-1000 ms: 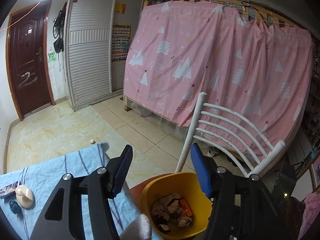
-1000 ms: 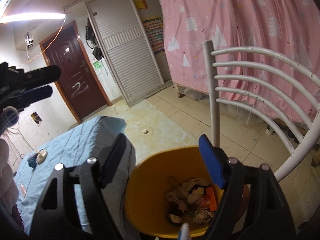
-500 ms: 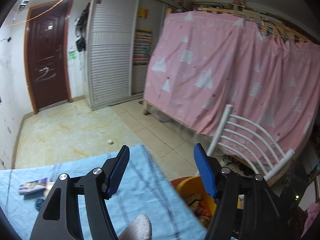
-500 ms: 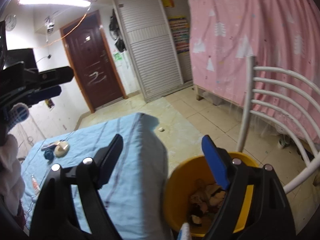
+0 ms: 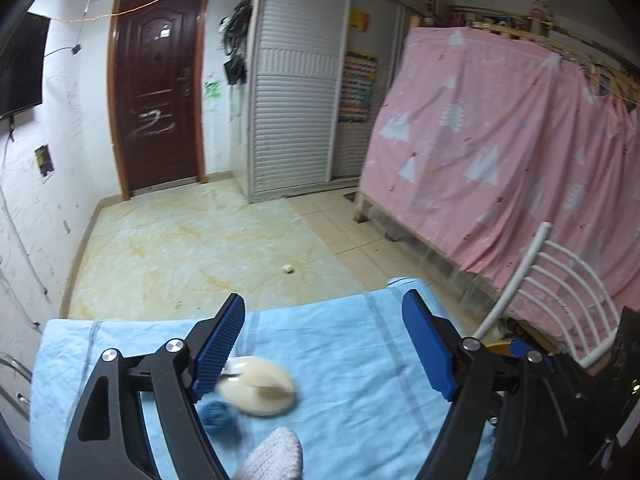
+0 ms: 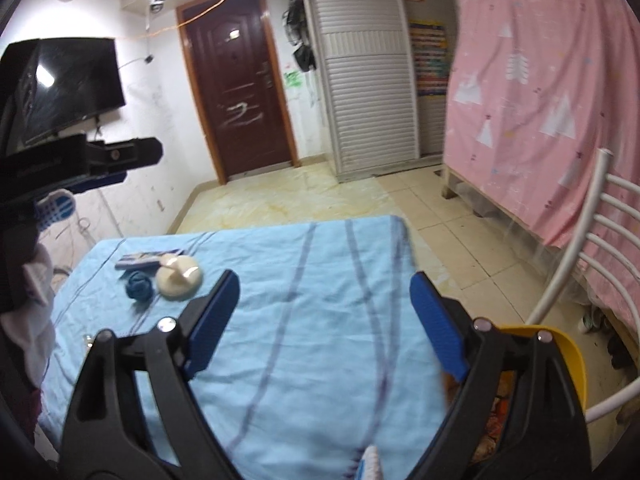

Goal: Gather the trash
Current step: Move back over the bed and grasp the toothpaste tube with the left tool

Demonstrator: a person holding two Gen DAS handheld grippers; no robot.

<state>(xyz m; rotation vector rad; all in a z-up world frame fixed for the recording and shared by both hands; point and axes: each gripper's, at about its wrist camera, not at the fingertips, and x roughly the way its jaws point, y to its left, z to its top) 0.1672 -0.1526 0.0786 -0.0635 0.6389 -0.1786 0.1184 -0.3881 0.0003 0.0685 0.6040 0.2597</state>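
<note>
Both hand-held grippers have swung away from the yellow plastic bin (image 6: 568,364), which filled the lower middle of both views a second ago and now sits at the 4 o'clock edge of the right wrist view, partly hidden behind that gripper's own finger. Their views now centre on the pale blue striped cloth covering the surface (image 5: 344,352).

Left hand-held gripper (image 5: 324,344): its jaws have just been opening and stand wide, nothing between the pads. Right hand-held gripper (image 6: 326,324): likewise just been opening, wide apart, holding nothing.

What is left on the cloth lies in one cluster. In the left wrist view the cream-coloured round plastic piece (image 5: 258,390) lies just beside the left finger at about 7 o'clock of the gap, touching or nearly touching the crumpled blue wad (image 5: 218,418) below it. In the right wrist view the same cluster sits at 10 o'clock, with a flat printed packet (image 6: 148,259) just behind it.

My judgement is that the step in hand is the reach for the next piece. To do it well, bring the left hand-held gripper leftwards so one item alone lies centred between the pads, tilt down, and close only when the tips straddle it. The wad looks soft and will compress; the cream piece looks rigid and smooth, so it may slip. Pinching the loose cloth along with it is the risk.
</note>
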